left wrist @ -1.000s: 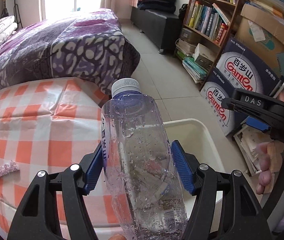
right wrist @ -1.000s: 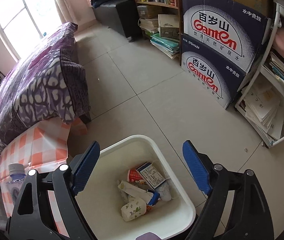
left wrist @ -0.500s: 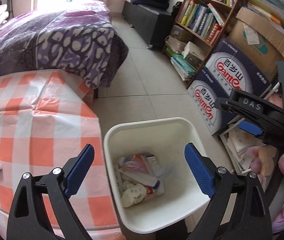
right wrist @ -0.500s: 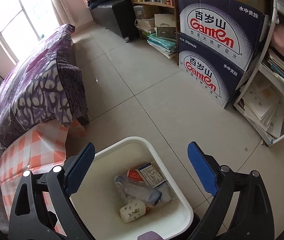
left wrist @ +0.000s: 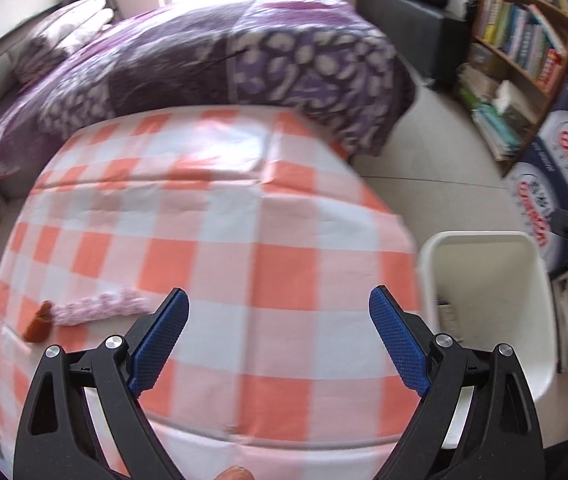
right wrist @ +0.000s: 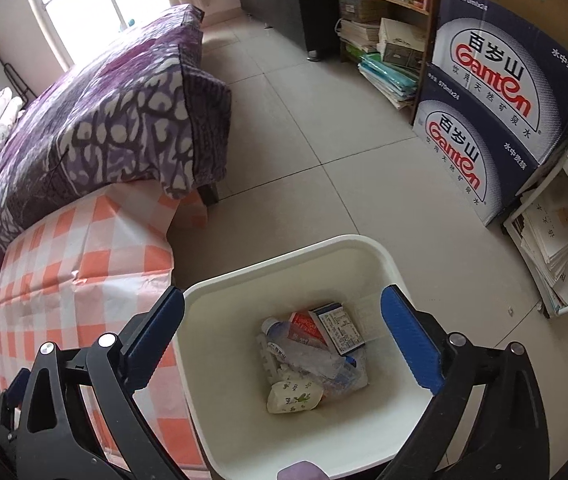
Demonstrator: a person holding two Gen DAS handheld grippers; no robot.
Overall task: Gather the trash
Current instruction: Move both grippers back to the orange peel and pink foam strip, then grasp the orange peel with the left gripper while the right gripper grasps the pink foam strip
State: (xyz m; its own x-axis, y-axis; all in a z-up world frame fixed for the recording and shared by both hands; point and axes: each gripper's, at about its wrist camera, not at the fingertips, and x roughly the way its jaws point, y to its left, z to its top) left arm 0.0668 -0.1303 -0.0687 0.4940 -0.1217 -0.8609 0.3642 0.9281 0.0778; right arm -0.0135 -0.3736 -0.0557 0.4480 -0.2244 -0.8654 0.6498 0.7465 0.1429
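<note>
My left tongs (left wrist: pixel 278 340) gaped wide and empty over the checked tabletop (left wrist: pixel 224 216); my right tongs (right wrist: pixel 284 338) hung just as wide above the white bin (right wrist: pixel 368 246). A clear bottle (right wrist: pixel 304 350), a carton and wrappers already lay inside. Left, I judged: the pink scrap (left wrist: pixel 100 306) and orange bit (left wrist: pixel 38 326) near the tabletop's edge.
</note>
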